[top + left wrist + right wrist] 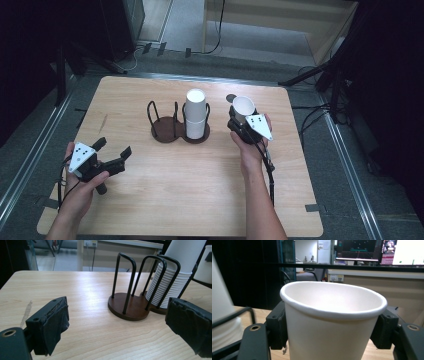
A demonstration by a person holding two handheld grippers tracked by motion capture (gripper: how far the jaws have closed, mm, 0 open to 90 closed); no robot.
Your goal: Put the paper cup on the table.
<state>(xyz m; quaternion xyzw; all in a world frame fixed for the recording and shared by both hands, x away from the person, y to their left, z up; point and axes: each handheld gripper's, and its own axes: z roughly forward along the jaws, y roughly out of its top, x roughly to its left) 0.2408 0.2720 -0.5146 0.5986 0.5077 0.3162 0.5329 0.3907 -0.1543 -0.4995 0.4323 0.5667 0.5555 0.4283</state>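
A white paper cup [243,106] stands upright between the jaws of my right gripper [241,120], which is shut on its sides at the right of the table. In the right gripper view the cup [329,327] sits close up with its open mouth upward. A stack of white cups [195,115] stands upside down in the right bay of a dark wire cup holder [167,131]; the left bay is empty. My left gripper [113,146] is open near the table's front left, pointing at the holder [127,307] and the stack [172,282], with nothing between its jaws.
The light wooden table [200,200] has bare room in front of the holder and between the two hands. Dark stands and cables lie on the floor around the table's far and right sides.
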